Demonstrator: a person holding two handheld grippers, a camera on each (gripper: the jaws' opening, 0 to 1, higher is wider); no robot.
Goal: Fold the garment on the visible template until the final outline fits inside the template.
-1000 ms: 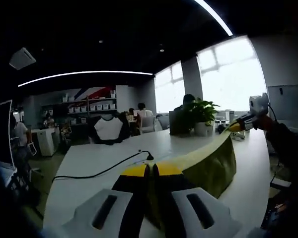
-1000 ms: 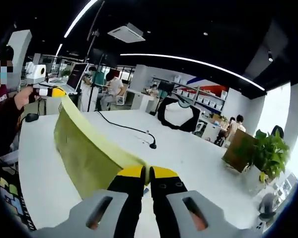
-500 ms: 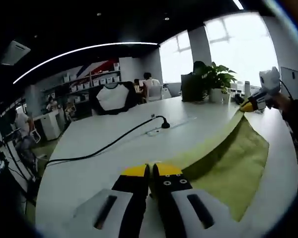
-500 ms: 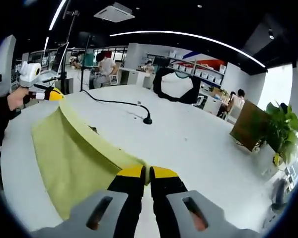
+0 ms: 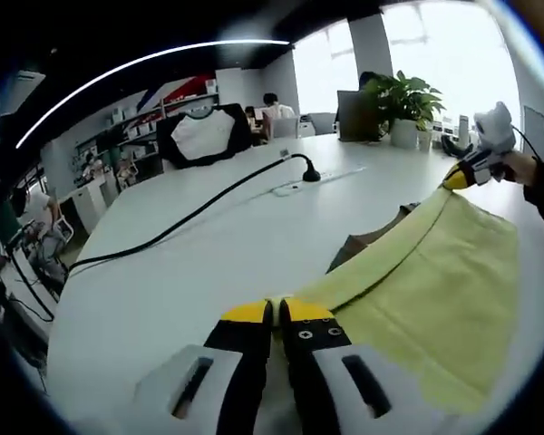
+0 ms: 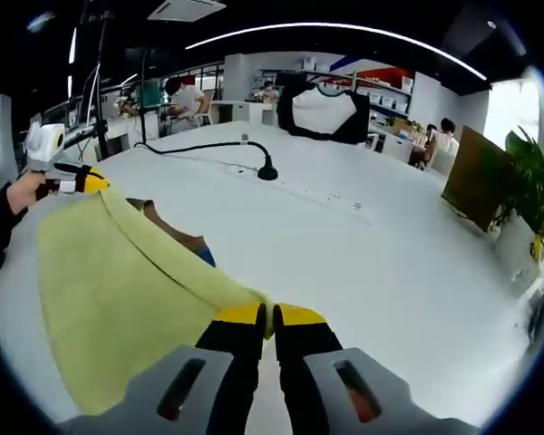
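An open-plan office lay behind a wide white surface point(image 5: 190, 263) crossed by a black cable point(image 6: 199, 147). Over its near side hung the yellow-green garment point(image 5: 435, 299), its top edge pulled taut as the long axis between the two grippers. The left gripper point(image 5: 276, 313) was clenched on one end of that edge, the right gripper point(image 6: 265, 315) on the other, each equally near. A brown template point(image 6: 177, 231) seemingly peeked out just beyond the edge.
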